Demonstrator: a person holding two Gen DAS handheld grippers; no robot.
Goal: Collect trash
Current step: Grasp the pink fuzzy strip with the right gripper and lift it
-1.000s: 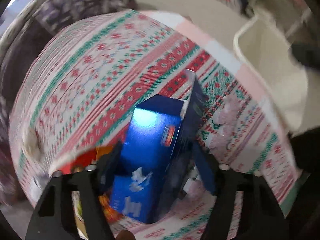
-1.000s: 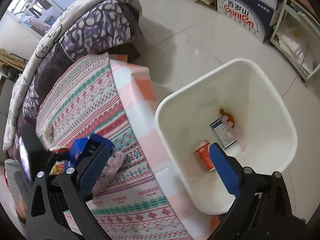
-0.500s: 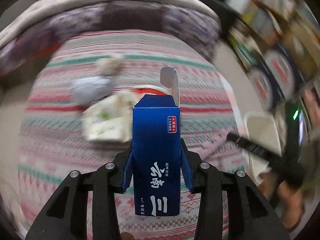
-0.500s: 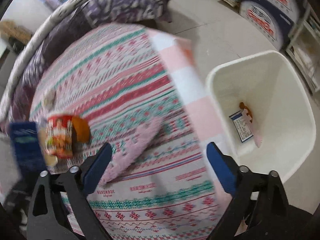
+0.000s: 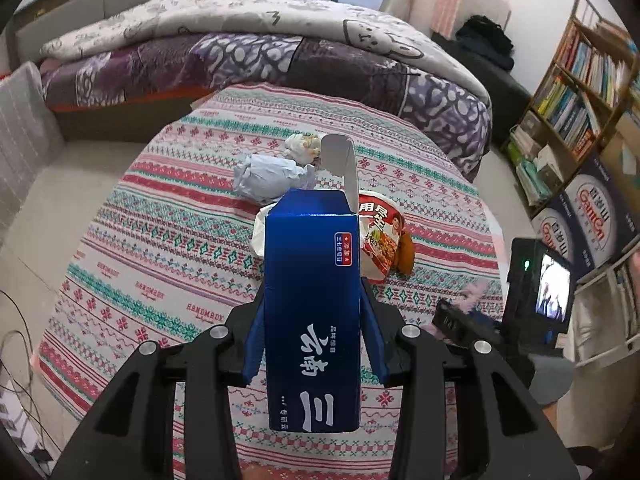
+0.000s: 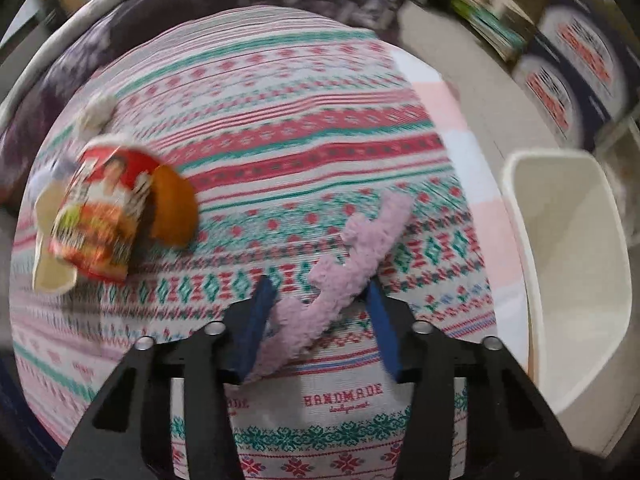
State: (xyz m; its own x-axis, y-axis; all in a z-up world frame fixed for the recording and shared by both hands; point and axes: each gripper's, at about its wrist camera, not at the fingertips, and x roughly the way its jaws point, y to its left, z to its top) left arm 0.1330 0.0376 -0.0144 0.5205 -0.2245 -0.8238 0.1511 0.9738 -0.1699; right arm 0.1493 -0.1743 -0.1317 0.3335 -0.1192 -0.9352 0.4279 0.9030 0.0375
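The left claw grips a blue carton upright between its pads, top flap open, held above the patterned surface. Behind it lie a crumpled grey paper ball, a smaller crumpled wrapper and a red instant-noodle cup tipped on its side. The right claw is closing around a fluffy pink strip lying on the surface; its pads straddle the strip without yet pressing it. A white bin stands beside the surface's edge.
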